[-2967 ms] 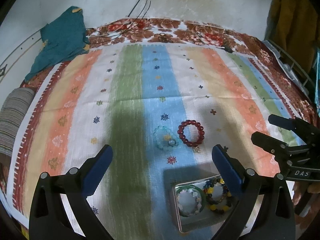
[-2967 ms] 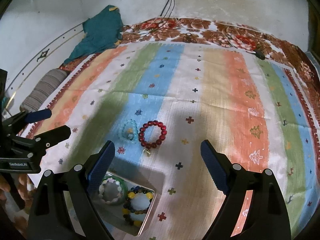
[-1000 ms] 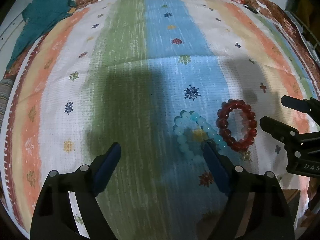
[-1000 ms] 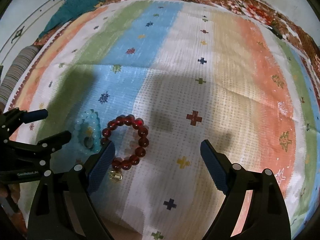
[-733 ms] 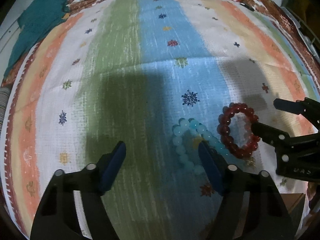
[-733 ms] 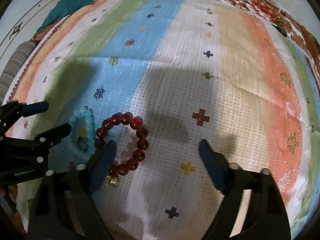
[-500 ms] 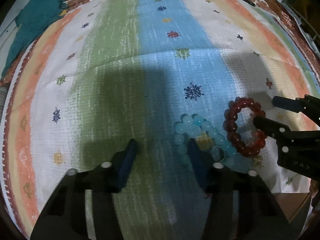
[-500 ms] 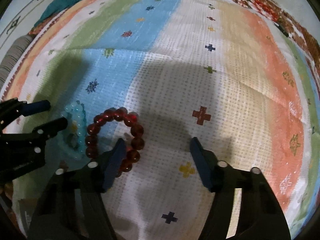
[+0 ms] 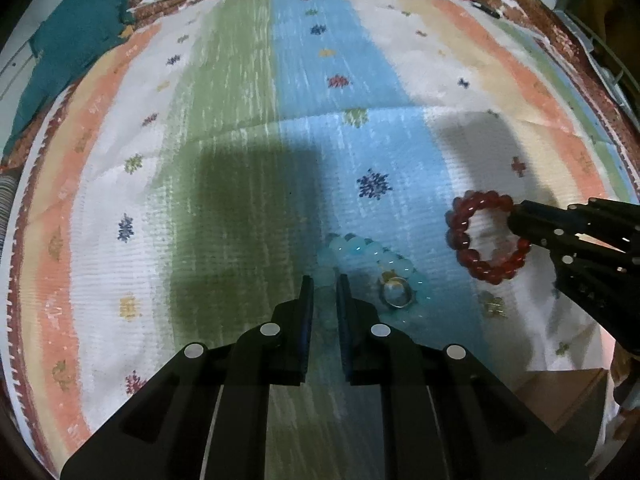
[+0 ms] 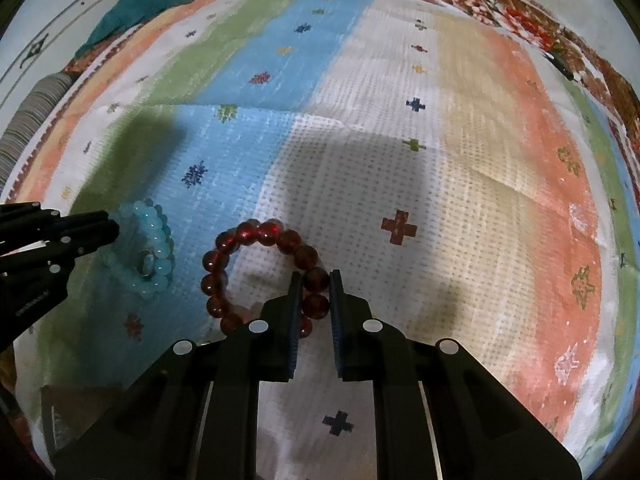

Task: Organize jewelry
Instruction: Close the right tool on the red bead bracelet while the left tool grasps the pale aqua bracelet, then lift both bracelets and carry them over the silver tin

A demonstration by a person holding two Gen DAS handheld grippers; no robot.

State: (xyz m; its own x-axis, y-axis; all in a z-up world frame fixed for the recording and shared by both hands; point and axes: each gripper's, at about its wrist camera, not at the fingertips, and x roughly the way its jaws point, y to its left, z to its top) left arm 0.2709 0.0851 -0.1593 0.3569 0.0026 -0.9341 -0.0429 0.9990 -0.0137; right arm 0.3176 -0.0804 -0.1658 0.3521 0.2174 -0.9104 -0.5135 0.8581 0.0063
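Observation:
A pale blue bead bracelet (image 9: 362, 250) with a silver ring charm (image 9: 395, 295) lies on the striped cloth. My left gripper (image 9: 323, 282) is shut on its left side. A dark red bead bracelet (image 10: 256, 236) lies to its right. My right gripper (image 10: 312, 280) is shut on its right side. The red bracelet also shows in the left wrist view (image 9: 466, 240), and the blue one in the right wrist view (image 10: 154, 236). Each gripper shows at the edge of the other's view.
The striped cloth (image 10: 460, 160) covers a bed. A teal garment (image 9: 68, 52) lies at the far left corner. A grey striped pillow (image 10: 36, 108) is at the left edge. A box corner (image 9: 568, 392) shows at lower right.
Both grippers moved down and forward to the bracelets and closed, the left on the blue one and the right on the red one.

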